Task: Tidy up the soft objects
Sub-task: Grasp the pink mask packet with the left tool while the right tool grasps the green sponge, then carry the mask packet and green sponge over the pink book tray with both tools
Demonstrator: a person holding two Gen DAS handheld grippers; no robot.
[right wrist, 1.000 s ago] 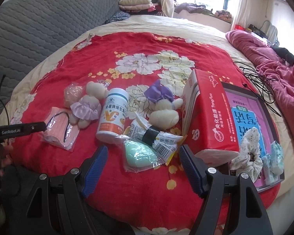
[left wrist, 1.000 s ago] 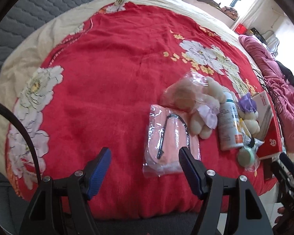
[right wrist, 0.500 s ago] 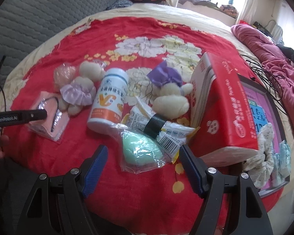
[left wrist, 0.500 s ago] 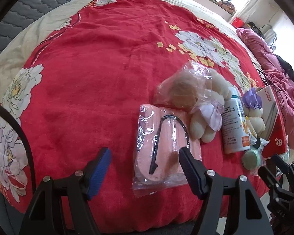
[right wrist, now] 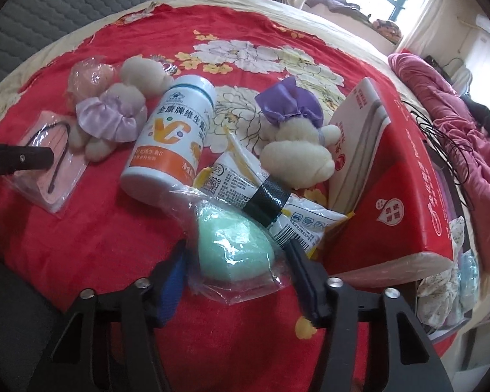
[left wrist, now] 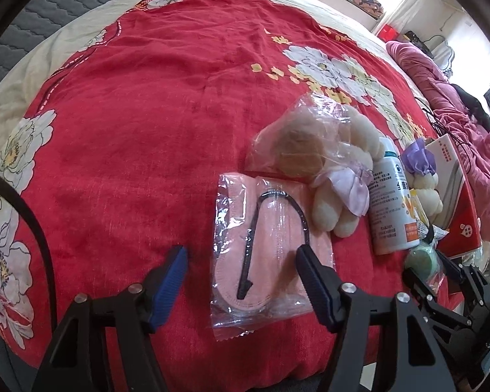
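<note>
From my left gripper's view, my right finger (left wrist: 313, 274) covers the near right corner of the bagged pink mask (left wrist: 271, 248), so I cannot tell whether it touches the plastic. The green sponge (left wrist: 423, 259) is half hidden behind my other gripper's black frame. The red tissue box (left wrist: 462, 225) runs out at the picture's right rim.

From my right gripper's view, the sponge bag's (right wrist: 235, 248) side edges disappear behind my fingers; contact is unclear. The small print on the snack packet (right wrist: 264, 196) is too blurred to read. The framed board (right wrist: 454, 228) is mostly hidden behind the tissue box.
</note>
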